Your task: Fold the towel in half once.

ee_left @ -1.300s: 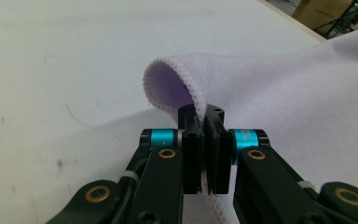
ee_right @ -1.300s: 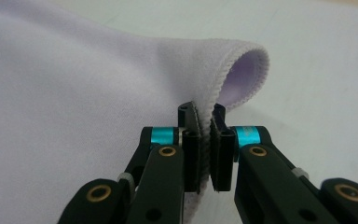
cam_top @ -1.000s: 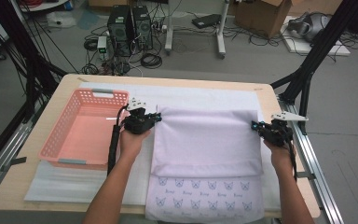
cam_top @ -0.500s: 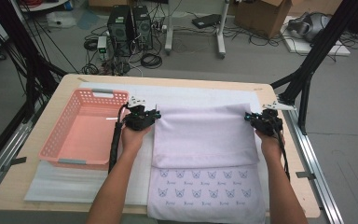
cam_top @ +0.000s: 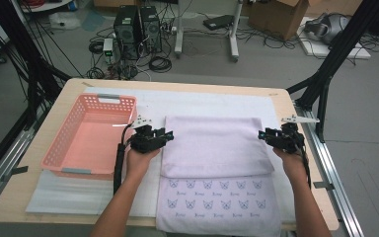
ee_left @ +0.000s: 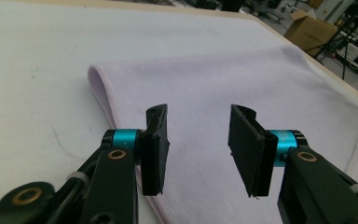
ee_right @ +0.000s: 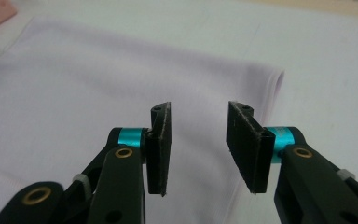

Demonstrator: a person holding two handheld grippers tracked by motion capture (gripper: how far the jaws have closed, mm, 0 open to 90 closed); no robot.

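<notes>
A lavender towel (cam_top: 212, 145) lies folded on the white mat, its upper layer covering the far part. Its lower layer, printed with small animal faces (cam_top: 219, 197), sticks out toward the front edge. My left gripper (cam_top: 165, 136) is at the towel's left edge, open, with nothing between its jaws (ee_left: 198, 116); the towel (ee_left: 251, 70) lies just beneath. At the towel's right edge my right gripper (cam_top: 262, 134) is open too (ee_right: 199, 112), hovering over the cloth (ee_right: 98, 70) near its rounded fold.
A pink plastic basket (cam_top: 61, 168) stands at the left of the table, close beside my left hand. A white mat (cam_top: 212, 101) covers the tabletop under the towel. Black frame posts (cam_top: 325, 84) rise off the right side.
Both grippers have come slightly nearer the person along the towel's side edges, and the right one has moved a little inward. The upper layer's near edge has shifted slightly away from the person.
</notes>
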